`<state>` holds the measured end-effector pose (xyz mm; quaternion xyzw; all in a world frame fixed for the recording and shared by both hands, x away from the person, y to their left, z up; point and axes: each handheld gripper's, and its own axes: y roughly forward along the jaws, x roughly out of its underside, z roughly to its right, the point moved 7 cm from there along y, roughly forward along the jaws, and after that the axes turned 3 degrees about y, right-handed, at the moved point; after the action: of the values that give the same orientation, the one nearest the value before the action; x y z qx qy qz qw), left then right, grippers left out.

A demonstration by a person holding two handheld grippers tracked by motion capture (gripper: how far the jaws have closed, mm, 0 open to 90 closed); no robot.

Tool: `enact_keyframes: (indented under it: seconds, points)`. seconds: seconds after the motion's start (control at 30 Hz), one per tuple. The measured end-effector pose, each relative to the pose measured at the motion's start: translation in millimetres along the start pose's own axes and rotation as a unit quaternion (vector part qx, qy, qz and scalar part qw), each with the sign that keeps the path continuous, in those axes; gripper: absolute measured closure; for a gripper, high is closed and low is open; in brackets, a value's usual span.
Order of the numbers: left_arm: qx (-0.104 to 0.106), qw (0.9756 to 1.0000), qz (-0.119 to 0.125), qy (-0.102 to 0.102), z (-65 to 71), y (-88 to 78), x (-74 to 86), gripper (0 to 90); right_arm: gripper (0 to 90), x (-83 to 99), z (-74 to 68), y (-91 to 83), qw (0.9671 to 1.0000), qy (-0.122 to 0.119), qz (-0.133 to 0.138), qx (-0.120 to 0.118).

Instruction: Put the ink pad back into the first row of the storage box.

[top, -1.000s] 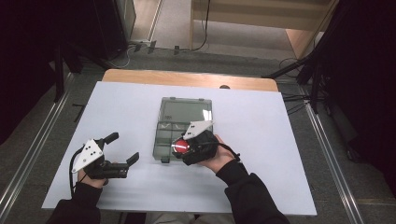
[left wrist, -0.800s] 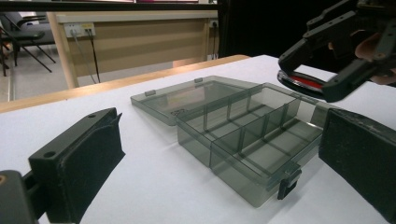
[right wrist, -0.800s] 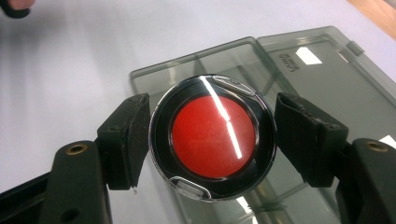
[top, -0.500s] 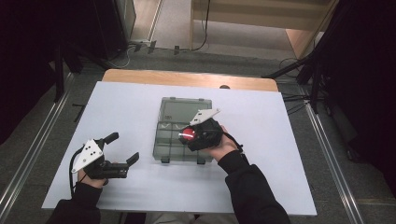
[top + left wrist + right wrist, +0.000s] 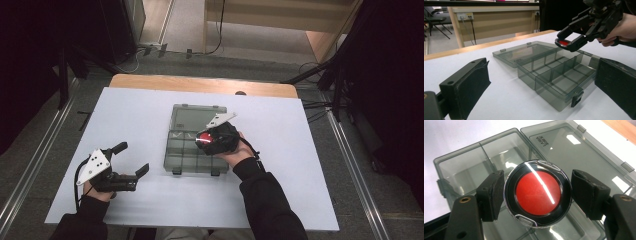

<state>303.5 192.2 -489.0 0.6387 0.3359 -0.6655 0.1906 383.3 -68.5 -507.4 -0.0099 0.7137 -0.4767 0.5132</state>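
A smoky clear compartment box [image 5: 186, 118] lies open mid-table, its lid flat on the far side; its compartments [image 5: 499, 147] look empty. My right gripper [image 5: 205, 141] hovers over the box's middle, shut on a round black disc with a red centre [image 5: 537, 192], one pad on each side of its rim. The left gripper view shows this disc [image 5: 564, 43] held just above the box [image 5: 549, 67]. My left gripper [image 5: 132, 157] rests low at the table's front left, a short way from the box, open with nothing between its fingers [image 5: 466, 82].
The white table top [image 5: 300, 150] has free room on both sides of the box. A wooden strip [image 5: 200, 85] runs along the far edge. Cables and dark stands [image 5: 340, 75] sit on the floor beyond the table.
My right gripper has carried the disc forward, from the box's near edge to over its middle. The left gripper has stayed put.
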Motion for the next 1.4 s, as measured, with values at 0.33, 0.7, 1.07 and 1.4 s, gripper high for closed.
enact_keyframes:
  seconds: [0.33, 0.7, 1.07, 1.4]
  points:
    - [0.002, 1.0000, -0.004, 0.002, 0.8, 0.7, 0.9, 0.0, 31.3, 4.2, 7.2, 12.5, 0.9998, 0.010, -0.008, 0.012]
    - [0.002, 1.0000, -0.002, 0.001, 0.5, 0.4, 0.6, 0.0, 0.0, -0.8, 11.1, 1.2, 0.9981, 0.043, 0.033, 0.029]
    - [0.002, 1.0000, -0.004, 0.002, 0.9, 0.8, 0.9, 0.0, 0.0, -3.3, 4.9, -23.4, 0.9974, 0.033, 0.057, 0.028]
    - [0.001, 1.0000, -0.005, 0.002, 1.1, 1.2, 1.3, 0.0, 0.0, 12.7, 13.7, -58.0, 0.9947, 0.052, 0.080, 0.039]
